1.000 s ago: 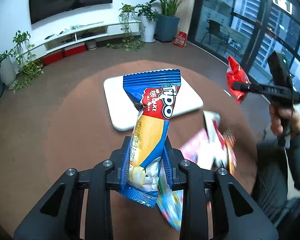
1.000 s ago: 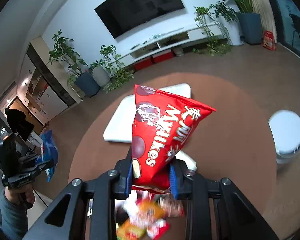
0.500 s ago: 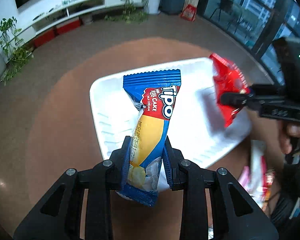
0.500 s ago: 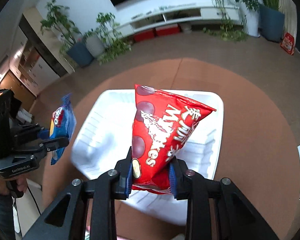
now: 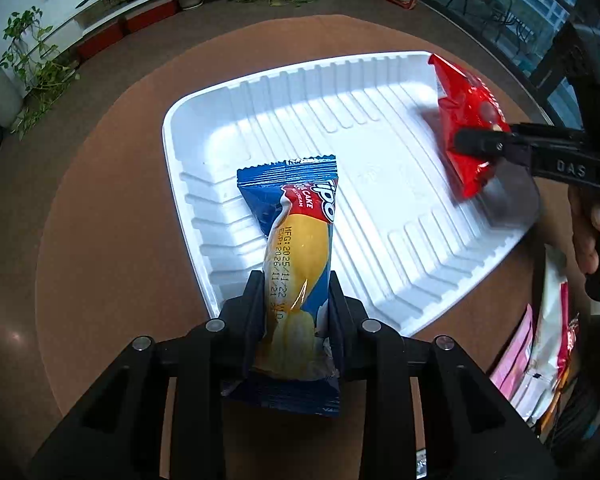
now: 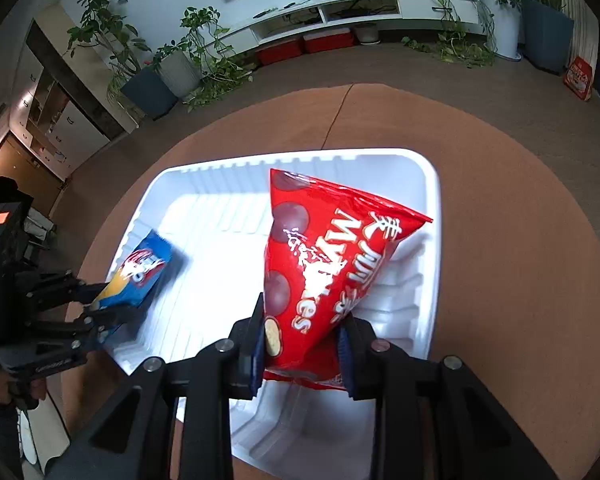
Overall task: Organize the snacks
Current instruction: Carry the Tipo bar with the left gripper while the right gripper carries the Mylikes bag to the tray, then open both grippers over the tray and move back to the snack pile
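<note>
My left gripper (image 5: 296,280) is shut on a blue and yellow Tipo cake packet (image 5: 296,248) and holds it over the near left corner of the white ribbed tray (image 5: 364,104). My right gripper (image 6: 302,320) is shut on a red Mylikes bag (image 6: 328,264) and holds it over the tray's (image 6: 204,208) right side. In the left wrist view the red bag (image 5: 466,120) and the right gripper (image 5: 484,146) show at the tray's right end. In the right wrist view the Tipo packet (image 6: 140,276) and left gripper (image 6: 96,308) show at the tray's left edge.
The tray sits on a round brown table (image 5: 100,208). Several loose snack packets (image 5: 540,344) lie at the table's right near edge. A white TV bench (image 6: 340,8) and potted plants (image 6: 172,64) stand far behind.
Both grippers have moved forward and down toward the tray, each keeping its packet. The tray now fills much more of both views.
</note>
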A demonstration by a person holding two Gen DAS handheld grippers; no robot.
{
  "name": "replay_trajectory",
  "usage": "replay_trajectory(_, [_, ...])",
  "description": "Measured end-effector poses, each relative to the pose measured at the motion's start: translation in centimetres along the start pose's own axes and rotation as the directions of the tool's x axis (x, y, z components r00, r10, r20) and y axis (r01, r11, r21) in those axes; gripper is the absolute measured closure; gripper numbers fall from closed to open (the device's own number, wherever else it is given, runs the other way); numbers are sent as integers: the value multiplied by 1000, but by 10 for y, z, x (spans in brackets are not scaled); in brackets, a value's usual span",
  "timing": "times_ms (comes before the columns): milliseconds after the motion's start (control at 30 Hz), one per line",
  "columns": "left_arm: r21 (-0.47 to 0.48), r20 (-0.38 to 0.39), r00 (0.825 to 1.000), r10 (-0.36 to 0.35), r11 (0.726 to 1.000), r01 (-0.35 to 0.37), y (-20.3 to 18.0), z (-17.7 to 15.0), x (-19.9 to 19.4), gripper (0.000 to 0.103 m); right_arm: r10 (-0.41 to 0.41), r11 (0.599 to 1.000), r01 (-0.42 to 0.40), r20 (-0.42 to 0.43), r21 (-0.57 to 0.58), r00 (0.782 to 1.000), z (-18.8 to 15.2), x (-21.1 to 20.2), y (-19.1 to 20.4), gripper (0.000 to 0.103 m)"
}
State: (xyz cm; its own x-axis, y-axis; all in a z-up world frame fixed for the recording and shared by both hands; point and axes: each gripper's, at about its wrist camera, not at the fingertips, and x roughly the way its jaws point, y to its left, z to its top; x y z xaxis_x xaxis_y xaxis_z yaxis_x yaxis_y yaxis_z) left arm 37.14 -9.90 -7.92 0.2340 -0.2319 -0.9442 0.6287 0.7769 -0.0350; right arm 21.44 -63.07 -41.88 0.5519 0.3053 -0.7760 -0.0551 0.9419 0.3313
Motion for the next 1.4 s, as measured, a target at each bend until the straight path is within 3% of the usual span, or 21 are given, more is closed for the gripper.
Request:
replay_trajectory(133, [-3, 3, 1000, 5, 1000, -5, -5, 9, 0, 76, -23, 999, 23, 1, -41, 1000, 1, 1, 6, 71])
replay_trajectory(400, [-13, 36, 999, 24, 1000, -24, 2, -9, -4, 76, -90, 992, 91, 15, -87, 996, -3, 2, 14, 70])
replay_trajectory(533, [-55, 66, 997, 47, 998, -43, 9, -12, -8, 76, -118, 988, 119, 16, -96, 993, -4, 3, 17, 52])
replay_trajectory(767, [-62, 124, 990, 69, 996, -62, 7, -8, -29, 74, -107, 989, 109, 29, -100, 994, -6, -2, 19, 37])
replay_trajectory(833, [-62, 149, 986, 73, 996, -65, 2, -15, -37, 57, -95, 990, 98, 31, -98, 995, -6, -5, 20, 31])
replay_trajectory(900, [-61, 186, 979, 79, 996, -68, -1, -21, -49, 28, -93, 990, 96, 32, -99, 995, -6, -9, 21, 27])
replay_trajectory(933, [-63, 201, 976, 79, 996, -68, 0, -24, -56, 23, -95, 990, 98, 36, -100, 995, -6, -11, 21, 26])
replay_trajectory(967, [-69, 212, 974, 81, 995, -68, -1, -26, -59, 12, -96, 990, 100, 44, -101, 994, -7, -15, 21, 25])
replay_trajectory(1000, [-84, 225, 970, 89, 994, -72, -1, -30, -67, 1, -95, 990, 101, 57, -100, 994, -8, -20, 22, 23])
replay_trajectory(1067, [-87, 259, 962, 82, 994, -61, -1, -41, -83, 0, -93, 990, 101, 84, -98, 992, -9, -33, 24, 18])
replay_trajectory(1133, [-54, 325, 944, 61, 997, -46, -4, -60, -106, 0, -93, 989, 104, 107, -104, 990, -11, -45, 27, 17])
replay_trajectory(1167, [-25, 370, 927, 61, 998, -56, -9, -71, -120, 0, -100, 987, 114, 132, -110, 986, -14, -57, 30, 17])
replay_trajectory(1200, [20, 437, 896, 80, 995, -98, -16, -89, -138, 0, -104, 986, 123, 153, -117, 983, -17, -66, 33, 17])
replay_trajectory(1267, [56, 482, 870, 102, 988, -146, -26, -114, -157, 0, -104, 980, 136, 211, -143, 972, -28, -92, 39, 16])
replay_trajectory(1367, [91, 502, 856, 127, 976, -199, -41, -156, -179, 0, -88, 974, 149, 315, -174, 945, -50, -134, 52, 10])
replay_trajectory(1400, [90, 488, 860, 148, 972, -219, -45, -172, -184, 0, -83, 972, 154, 350, -179, 933, -56, -146, 53, 9])
